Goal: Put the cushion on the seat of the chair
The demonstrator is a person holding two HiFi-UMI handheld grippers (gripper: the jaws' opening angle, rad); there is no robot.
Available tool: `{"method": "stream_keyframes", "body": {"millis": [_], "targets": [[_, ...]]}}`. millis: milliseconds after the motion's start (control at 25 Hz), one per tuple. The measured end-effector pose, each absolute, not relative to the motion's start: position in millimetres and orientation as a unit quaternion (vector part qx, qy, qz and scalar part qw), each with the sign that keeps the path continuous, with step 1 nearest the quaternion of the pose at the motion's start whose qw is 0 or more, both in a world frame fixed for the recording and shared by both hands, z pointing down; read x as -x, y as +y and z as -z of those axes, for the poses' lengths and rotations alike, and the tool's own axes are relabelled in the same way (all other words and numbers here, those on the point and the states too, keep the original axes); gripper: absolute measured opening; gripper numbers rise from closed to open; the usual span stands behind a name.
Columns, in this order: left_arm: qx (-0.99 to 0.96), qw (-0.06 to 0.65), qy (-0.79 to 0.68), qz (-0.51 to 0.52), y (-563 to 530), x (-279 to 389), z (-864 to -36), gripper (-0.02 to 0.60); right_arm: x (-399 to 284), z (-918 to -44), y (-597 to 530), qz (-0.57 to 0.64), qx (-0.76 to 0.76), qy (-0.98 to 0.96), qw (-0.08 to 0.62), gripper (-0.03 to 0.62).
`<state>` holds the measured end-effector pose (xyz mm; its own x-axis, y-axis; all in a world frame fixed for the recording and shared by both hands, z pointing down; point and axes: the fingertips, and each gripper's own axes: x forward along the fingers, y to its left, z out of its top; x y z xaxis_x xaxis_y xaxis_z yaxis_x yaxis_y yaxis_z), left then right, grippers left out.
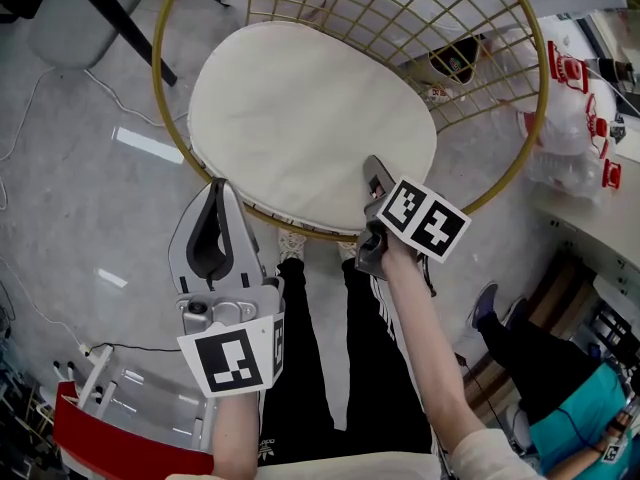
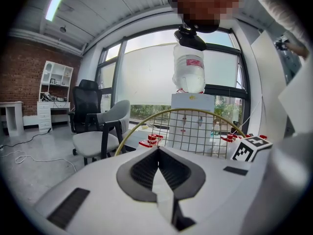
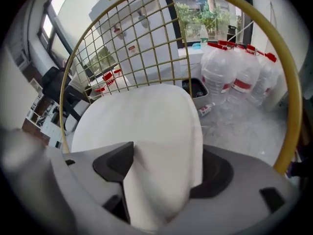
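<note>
Cushion point(image 1: 310, 118) lies on the chair point(image 1: 546, 68) seat, its edge loose between the right gripper's point(image 1: 374, 165) spread jaws — draw those straight back, unsnagged — while the left gripper point(image 1: 217, 188), seemingly pinching the rim, steadies it.

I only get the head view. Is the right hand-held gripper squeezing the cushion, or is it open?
Observer: Open. The right gripper view shows the right hand-held gripper with its jaws wide apart and the near edge of the white cushion lying between them.
Operator: What about the left one?
Observer: In the left gripper view, the left hand-held gripper has its jaw tips together, with a thin white sliver between them. It is probably the cushion's edge.
Operator: What's in front of that one?
Observer: Beyond the gold wire chair, a grey armchair and a black office chair stand by a big window.
</note>
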<state>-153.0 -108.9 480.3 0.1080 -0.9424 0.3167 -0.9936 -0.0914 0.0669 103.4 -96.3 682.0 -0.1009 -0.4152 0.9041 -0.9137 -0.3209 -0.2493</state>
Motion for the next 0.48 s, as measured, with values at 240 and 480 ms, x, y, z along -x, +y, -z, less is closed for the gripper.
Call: {"method": "stream_keyframes", "body": {"millis": [240, 480], "targets": [[-0.738, 0.125, -0.656, -0.095, -105.7, 153.1, -477.9, 0.012, -107.6, -684.8, -94.7, -0.466, -0.669, -0.503, 0.287, 0.347], [-0.738, 0.120, -0.657, -0.093, -101.7, 153.9, -474.0, 0.012, -106.2, -669.0, -99.3, -0.375, -0.702, -0.520, 0.309, 0.347]]}}
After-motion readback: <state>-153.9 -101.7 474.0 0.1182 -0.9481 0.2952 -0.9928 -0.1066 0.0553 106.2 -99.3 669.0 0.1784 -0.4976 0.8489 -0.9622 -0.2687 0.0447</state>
